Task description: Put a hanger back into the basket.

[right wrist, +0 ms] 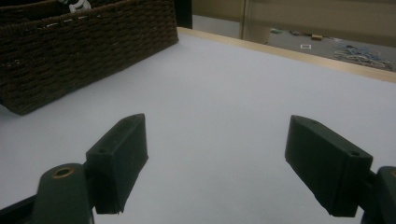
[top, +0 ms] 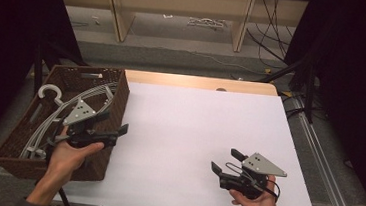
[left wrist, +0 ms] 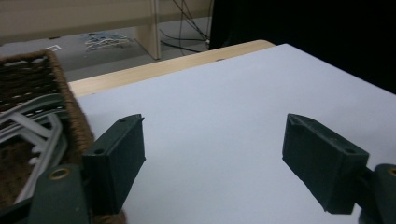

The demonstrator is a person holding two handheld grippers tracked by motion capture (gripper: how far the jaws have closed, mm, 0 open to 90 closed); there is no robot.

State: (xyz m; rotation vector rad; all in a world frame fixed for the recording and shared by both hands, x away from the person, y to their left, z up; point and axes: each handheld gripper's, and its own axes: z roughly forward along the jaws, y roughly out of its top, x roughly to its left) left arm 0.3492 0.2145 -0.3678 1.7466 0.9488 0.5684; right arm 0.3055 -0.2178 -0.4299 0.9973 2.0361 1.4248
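Right now, starting at the left of the high view, I have the woven basket (top: 27, 139) at about nine o'clock on the white surface (top: 193, 134), and in it lie the pale grey hangers (top: 57, 117), their hooked end toward eleven o'clock and their long arms running back toward seven, roughly along the basket's length. My left tool (top: 113, 132) sits over the basket's inner wall, its jaws wide apart with nothing between them, and pointing toward three o'clock, out over the bare sheet. In the left gripper view the hangers (left wrist: 32, 121) lie off to its nine o'clock side, behind the basket rim (left wrist: 70, 102), so as I judge it this tool would have to swing back left and tip down to get across one of those thin arms rather than along it. Further right, at about five o'clock on the surface, my right tool (top: 222, 162) rests low, jaws equally spread and empty, aimed toward nine o'clock; in the right gripper view the basket wall (right wrist: 88, 42) stands well off at ten o'clock. The left hand (top: 68, 155) is plainly the nearer one for the hangers.
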